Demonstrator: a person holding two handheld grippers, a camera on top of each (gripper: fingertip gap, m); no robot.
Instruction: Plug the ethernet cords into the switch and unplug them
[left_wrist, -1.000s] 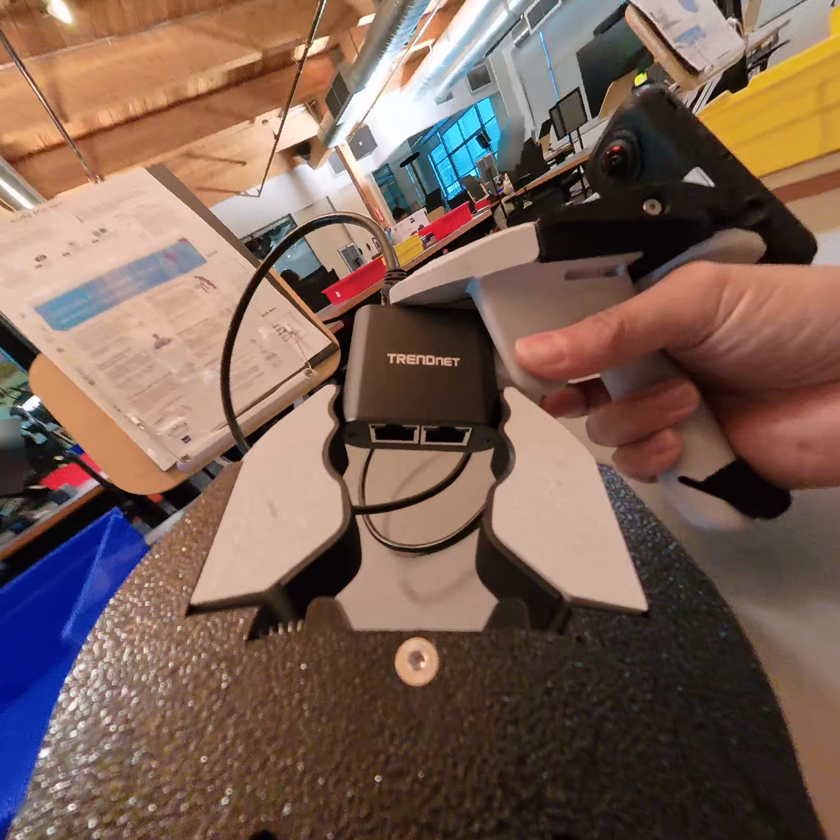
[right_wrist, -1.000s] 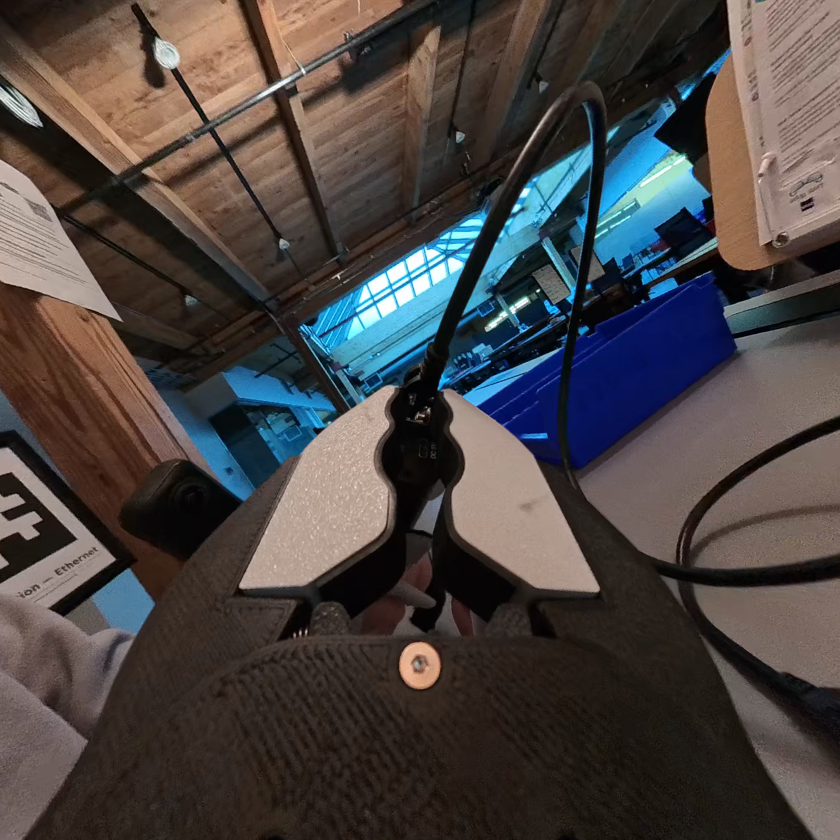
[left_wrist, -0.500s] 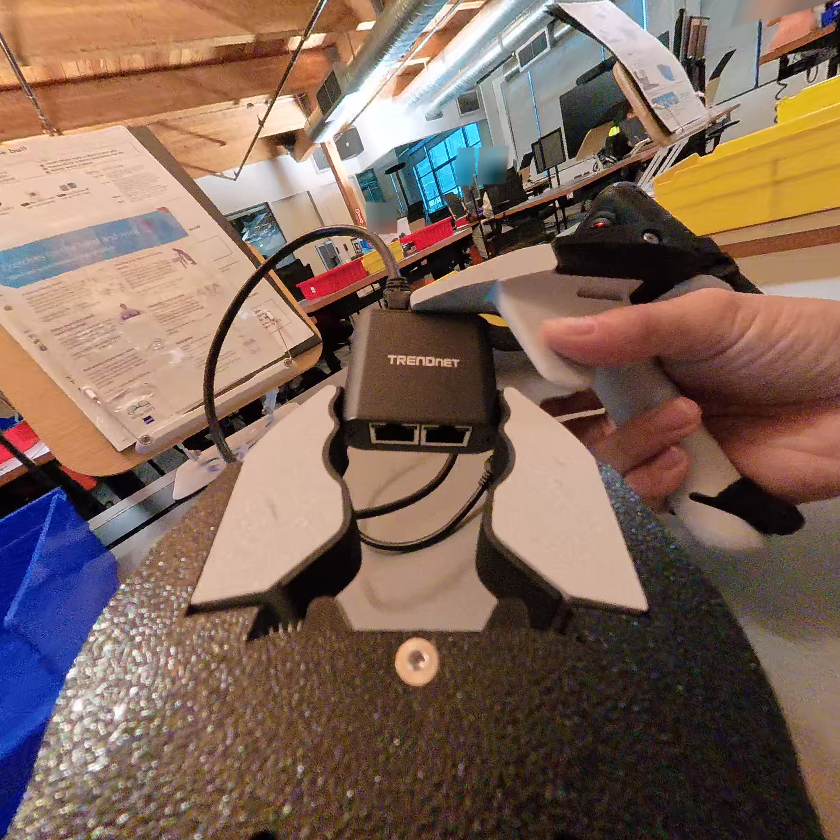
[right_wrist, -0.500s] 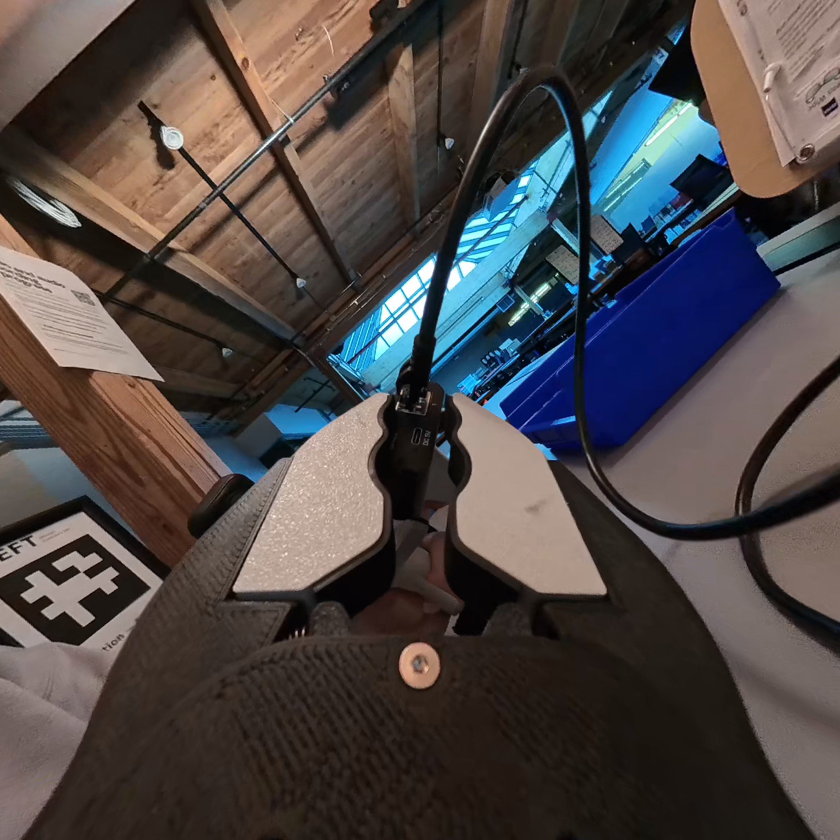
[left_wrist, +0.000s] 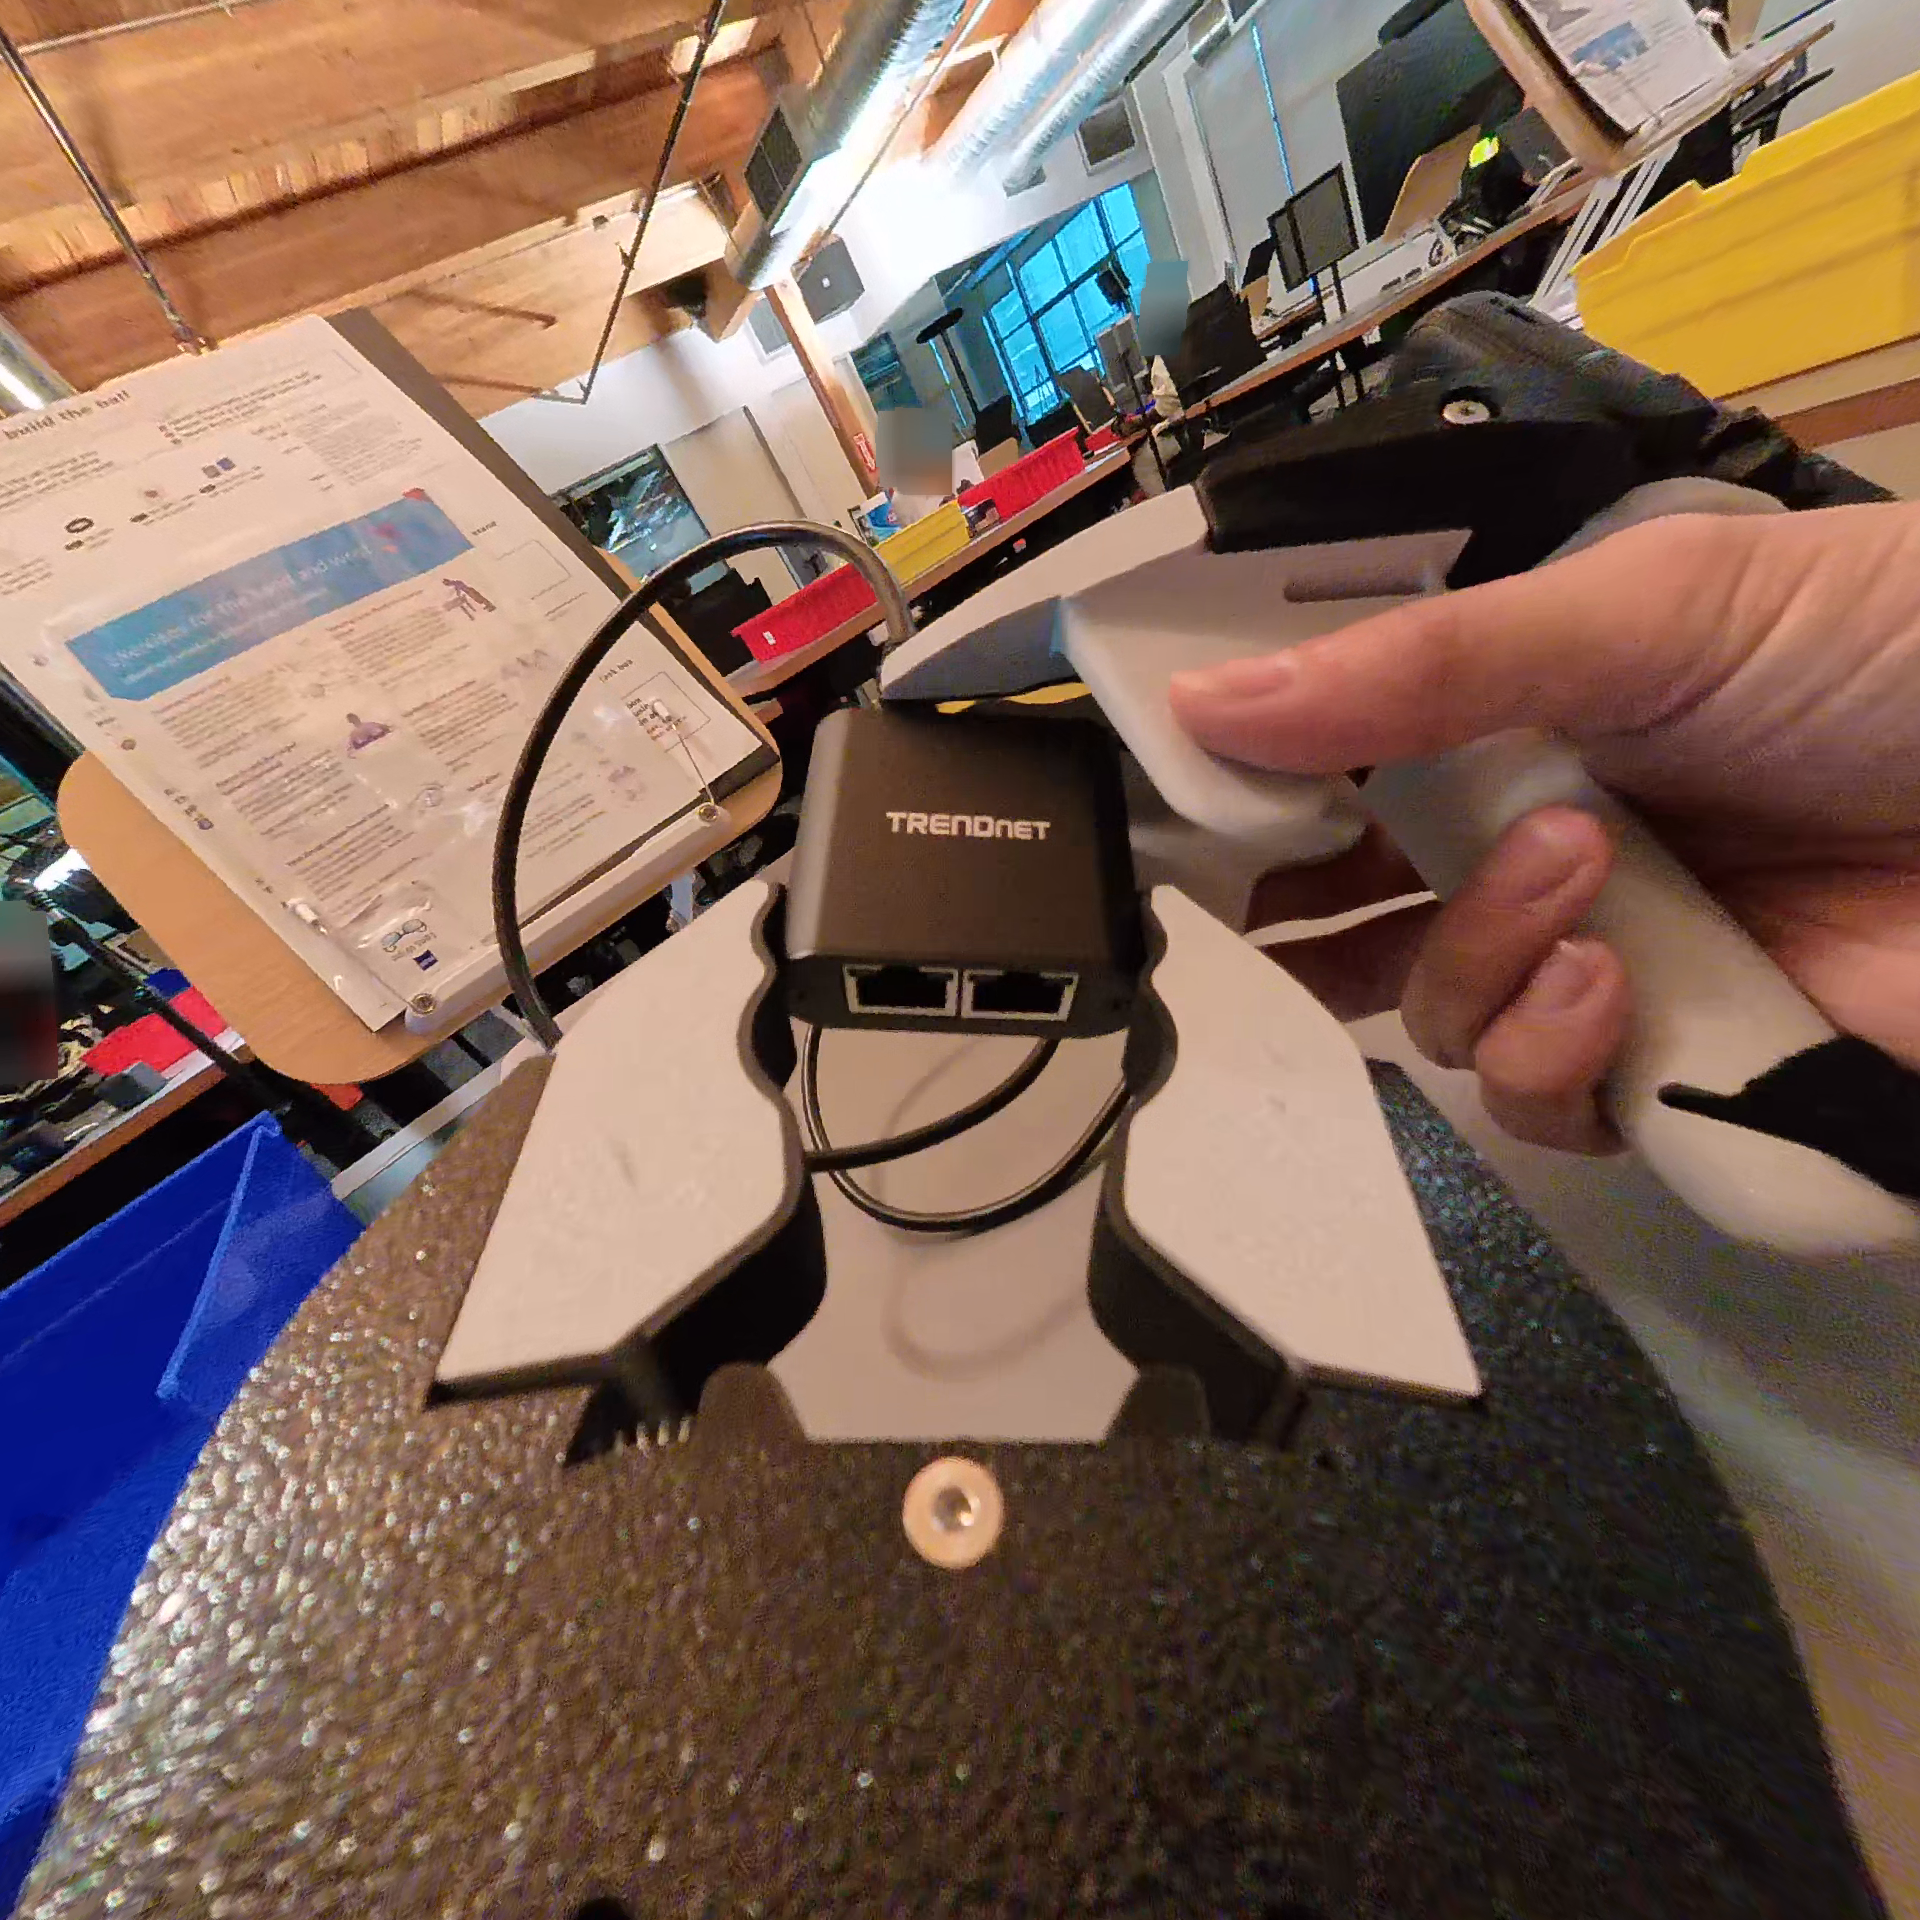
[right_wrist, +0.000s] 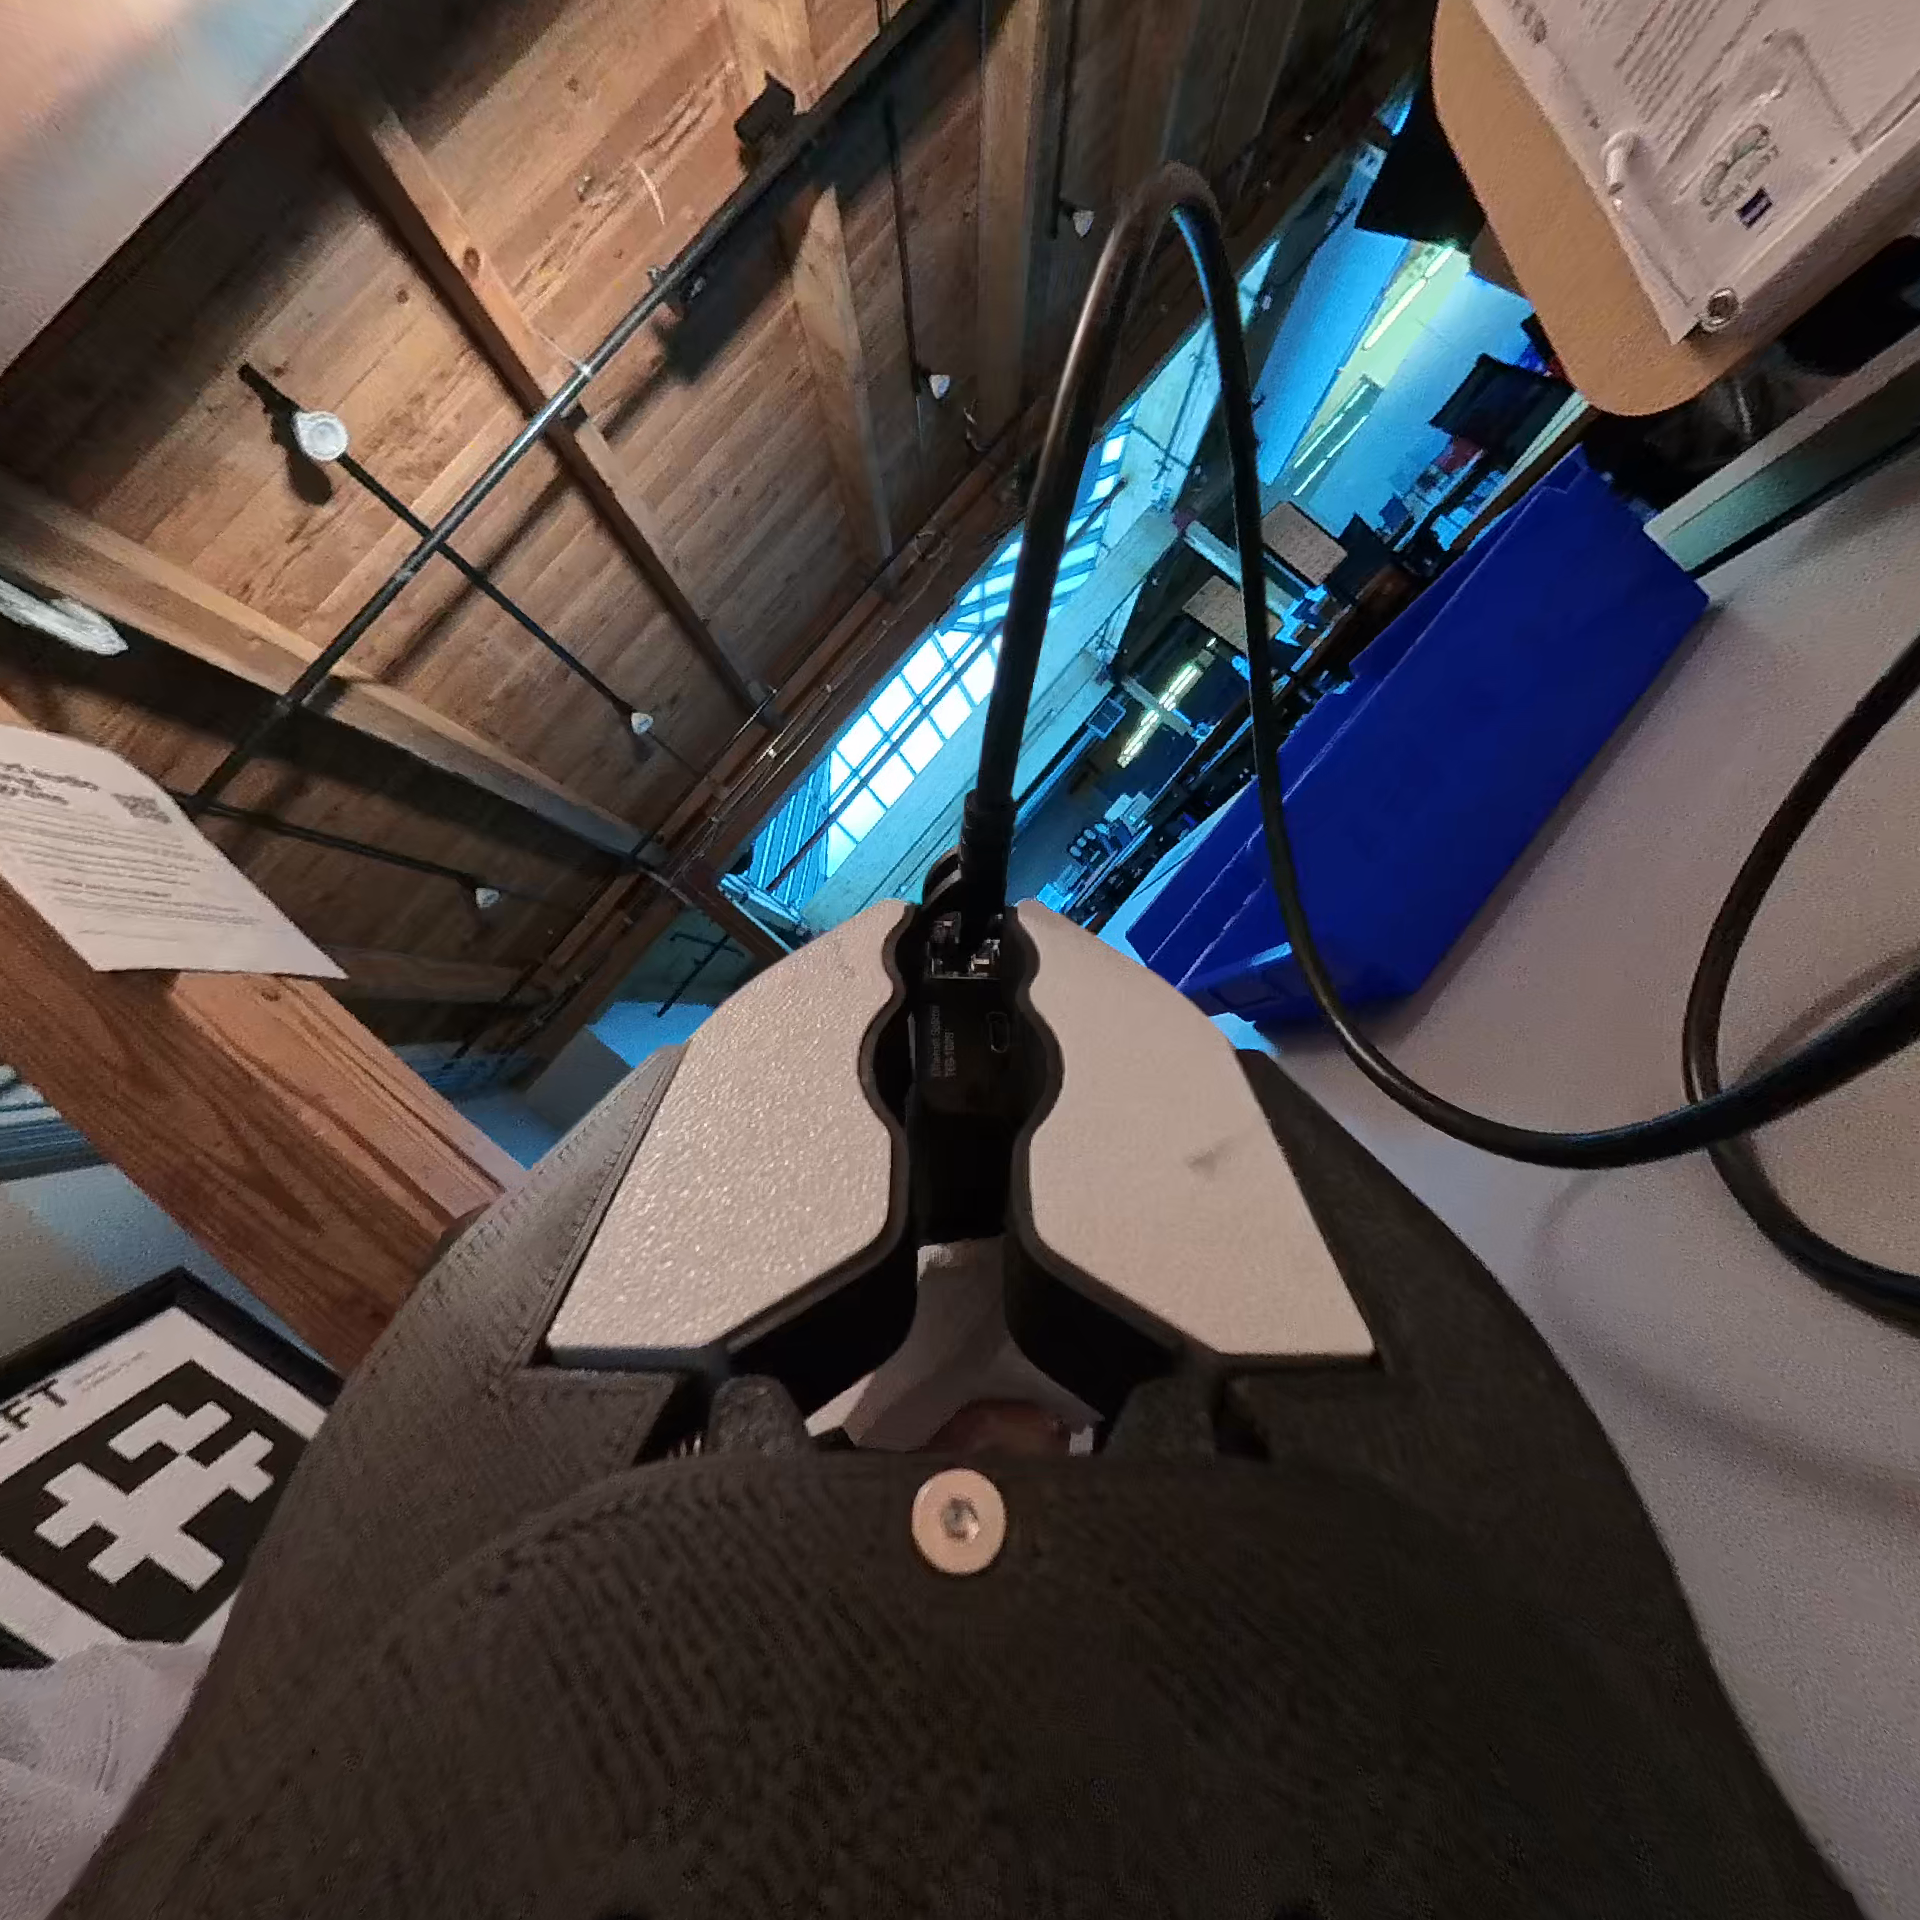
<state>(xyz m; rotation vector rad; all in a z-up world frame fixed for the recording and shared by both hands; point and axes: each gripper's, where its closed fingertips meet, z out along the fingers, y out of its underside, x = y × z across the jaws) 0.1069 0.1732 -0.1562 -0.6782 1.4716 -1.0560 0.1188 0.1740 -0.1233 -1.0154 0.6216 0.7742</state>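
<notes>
Left gripper (left_wrist: 961, 971) has the switch (left_wrist: 961, 862) pinched across its sides between the jaws, held up off the bench (right_wrist: 1558, 1299), two empty ports facing the camera. Right gripper (right_wrist: 961, 997) has its jaws pressed onto the far end of the same switch, right where a black cord (right_wrist: 1049, 499) enters it.

Change over the last second: the right gripper has slid deeper along the switch body. A second ago only the cord's plug sat between its tips; now the side of the box fills the gap. Cord loop unchanged, plug appears seated.

Read: both grippers now share the switch, likely a hand-over or brace. Near ports not yet filled.
</notes>
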